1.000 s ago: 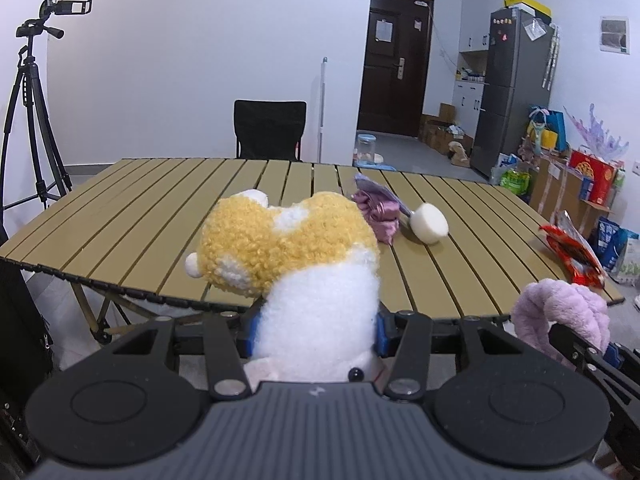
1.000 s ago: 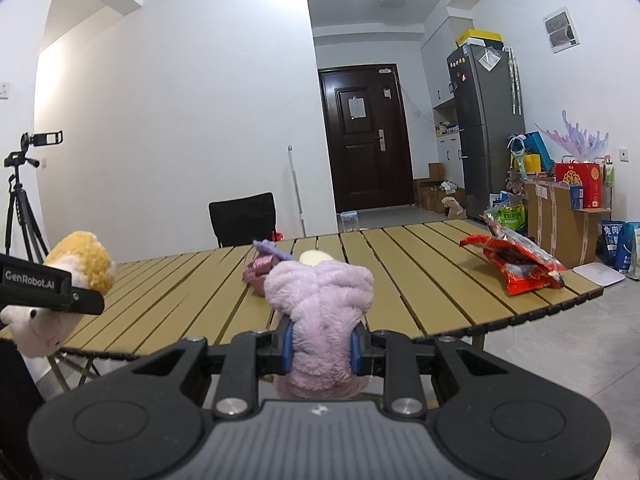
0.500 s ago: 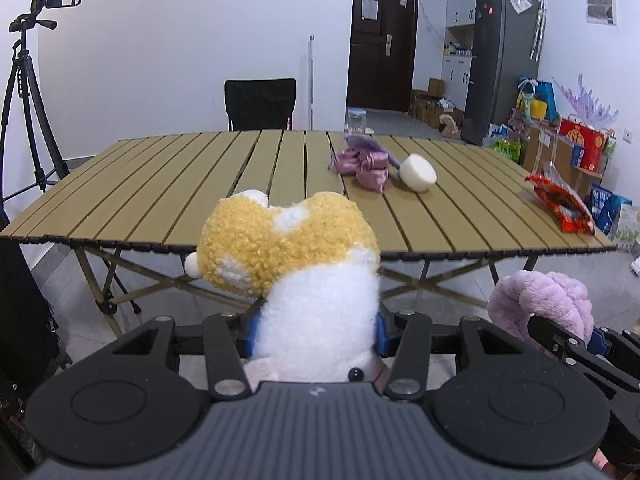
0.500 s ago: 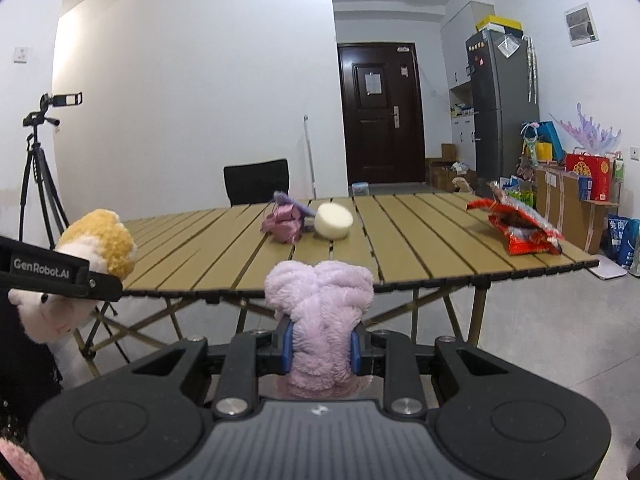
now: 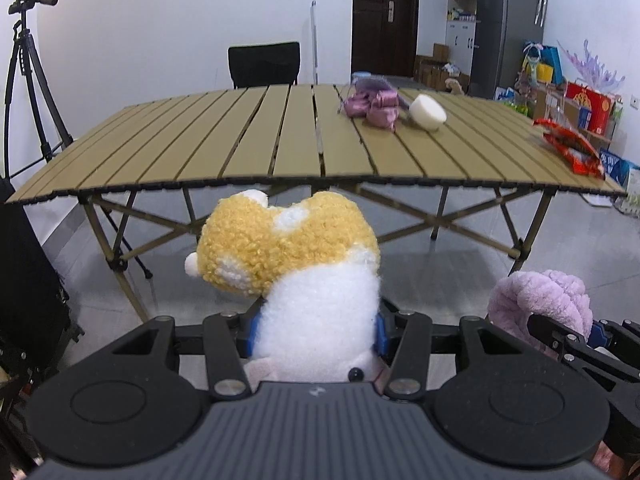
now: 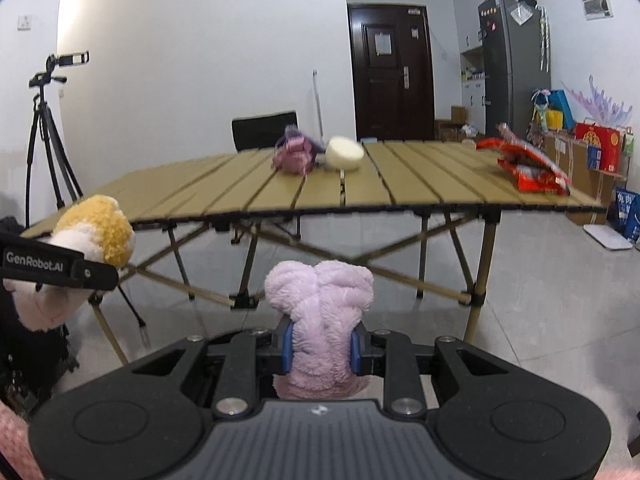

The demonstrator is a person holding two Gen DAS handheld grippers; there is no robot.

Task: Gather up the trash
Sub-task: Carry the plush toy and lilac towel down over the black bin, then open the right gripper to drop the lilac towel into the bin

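While left claw (image 5: pixel 316 330) pinches yellow-white plush (image 5: pixel 292 264), right claw (image 6: pixel 320 346) squeezes fluffy lilac plush (image 6: pixel 320 312)

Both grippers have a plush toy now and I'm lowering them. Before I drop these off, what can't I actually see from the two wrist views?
- Any bin or drop-off spot: in neither view.
- Floor right below: hidden by each gripper body.
- Yellow-and-white plush: its lower part is covered by the left gripper.
- Purple plush: its base is hidden in the right gripper.
- Red snack bag print: blurred, unreadable.
- Purple item on the table: too small to identify.
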